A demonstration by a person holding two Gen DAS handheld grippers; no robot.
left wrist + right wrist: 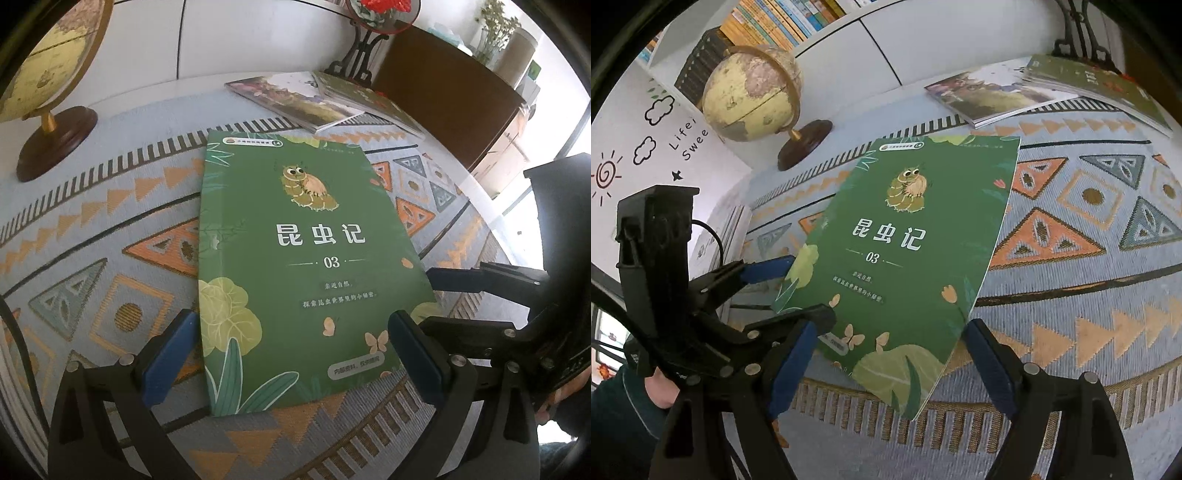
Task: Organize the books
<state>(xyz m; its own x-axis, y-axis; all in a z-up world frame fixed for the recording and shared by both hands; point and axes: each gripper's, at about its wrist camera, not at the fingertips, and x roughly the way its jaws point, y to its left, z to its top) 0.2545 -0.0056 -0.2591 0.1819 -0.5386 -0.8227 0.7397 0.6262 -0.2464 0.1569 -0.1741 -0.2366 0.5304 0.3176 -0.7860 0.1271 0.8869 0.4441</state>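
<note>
Starting at your far left, a globe (48,55) on a dark wooden base stands on the patterned cloth (110,229), well apart from the books. Your left gripper (291,354) comes next, pointing down at the table with its blue pads (168,360) spread wide; the near end of the green book (295,258) lies between them, and neither pad presses on it. That green book, marked 03 with a caterpillar on its cover, lies flat and face up on the cloth, its top edge towards the wall. Beyond its top right corner, a landscape-cover book (295,99) lies flat with another green book (365,99) overlapping its right side, both near the foot of a black ornate stand (354,55). A dark wooden cabinet (443,96) sits further right.

Your right gripper (886,369) also stands wide open, its blue pads (990,365) on either side of the green book's (908,258) near right corner, holding nothing. From the left wrist view its fingers reach in beside the book's right edge; whether they touch it you cannot tell.
</note>
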